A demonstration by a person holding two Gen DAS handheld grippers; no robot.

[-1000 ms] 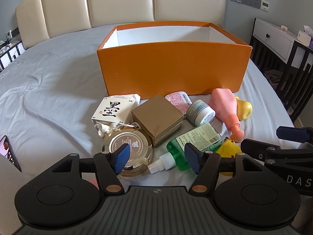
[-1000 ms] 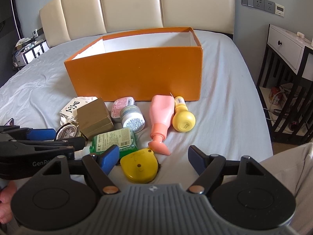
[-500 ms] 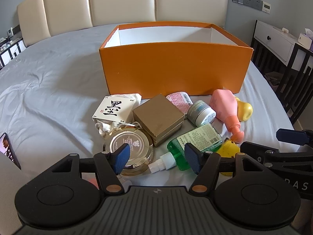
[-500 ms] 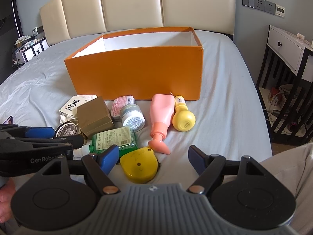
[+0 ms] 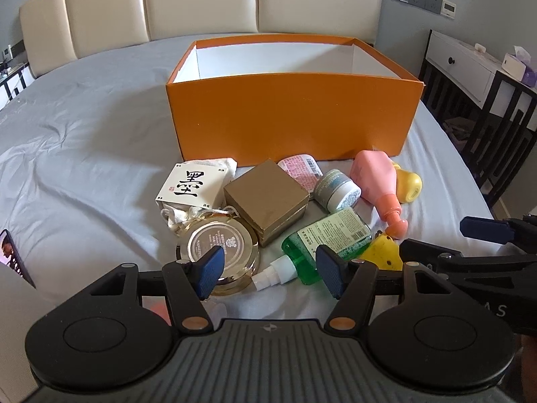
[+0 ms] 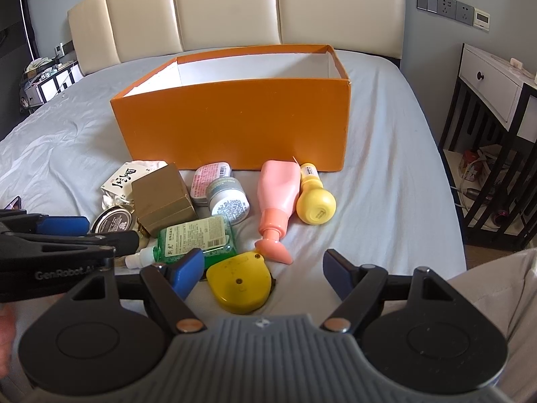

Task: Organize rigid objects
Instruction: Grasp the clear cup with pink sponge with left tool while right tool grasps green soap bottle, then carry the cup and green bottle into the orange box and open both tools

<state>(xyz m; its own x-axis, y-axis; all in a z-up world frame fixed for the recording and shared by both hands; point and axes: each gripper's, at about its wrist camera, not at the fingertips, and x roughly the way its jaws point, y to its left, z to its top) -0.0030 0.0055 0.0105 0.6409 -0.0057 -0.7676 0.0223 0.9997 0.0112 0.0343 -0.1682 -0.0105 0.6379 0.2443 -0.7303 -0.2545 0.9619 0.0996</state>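
An open orange box (image 5: 292,117) (image 6: 231,127) stands on the bed. In front of it lie several items: a white box with black characters (image 5: 191,184), a gold box (image 5: 266,198) (image 6: 161,198), a round gold tin (image 5: 218,252), a green spray bottle (image 5: 322,240) (image 6: 194,238), a small jar (image 5: 337,191) (image 6: 228,199), a pink bottle (image 5: 381,184) (image 6: 278,198), a yellow bottle (image 6: 313,198) and a yellow tape measure (image 6: 240,282). My left gripper (image 5: 268,273) is open and empty, just short of the tin and spray bottle. My right gripper (image 6: 265,273) is open and empty over the tape measure.
A phone (image 5: 13,258) lies on the sheet at the left. A black-framed side table with white drawers (image 6: 493,87) stands right of the bed. The padded headboard (image 6: 228,10) is behind the box. Each gripper shows at the edge of the other's view.
Both grippers have barely shifted; the view has drifted slightly. Nothing was picked up or moved.
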